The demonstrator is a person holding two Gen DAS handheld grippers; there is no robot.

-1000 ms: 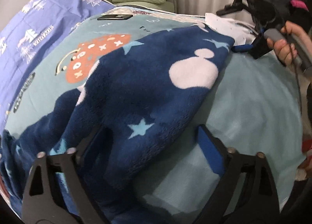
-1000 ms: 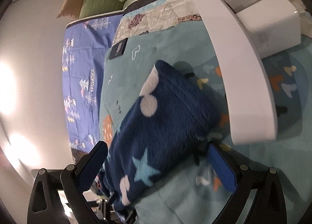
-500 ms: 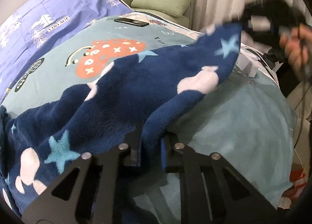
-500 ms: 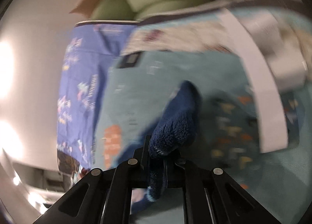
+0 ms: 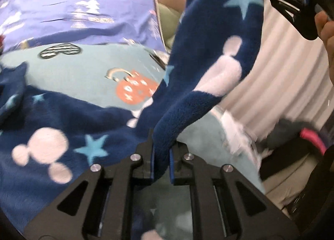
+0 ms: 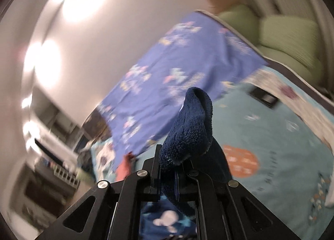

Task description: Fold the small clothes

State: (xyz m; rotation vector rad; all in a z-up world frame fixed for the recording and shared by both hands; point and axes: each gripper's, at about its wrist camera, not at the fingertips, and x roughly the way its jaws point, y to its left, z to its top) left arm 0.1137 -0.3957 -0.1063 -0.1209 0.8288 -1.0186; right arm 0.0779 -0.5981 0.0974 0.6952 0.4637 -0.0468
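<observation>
Fleece garment (image 5: 210,51): navy, starred, now raised off the teal bed (image 5: 87,72).
Left claw (image 5: 161,162): pinching its near edge.
Right claw (image 6: 168,174): pinching a far corner, lifted high.
Meaning: spread for folding.

Both grippers are clamped tight, the left gripper (image 5: 161,161) low, the right gripper (image 6: 167,174) raised high above it.

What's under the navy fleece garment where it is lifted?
Under the raised navy fleece garment shows the teal blanket with an orange print. Whatever lies beneath its lower, still-draped part is covered.
</observation>
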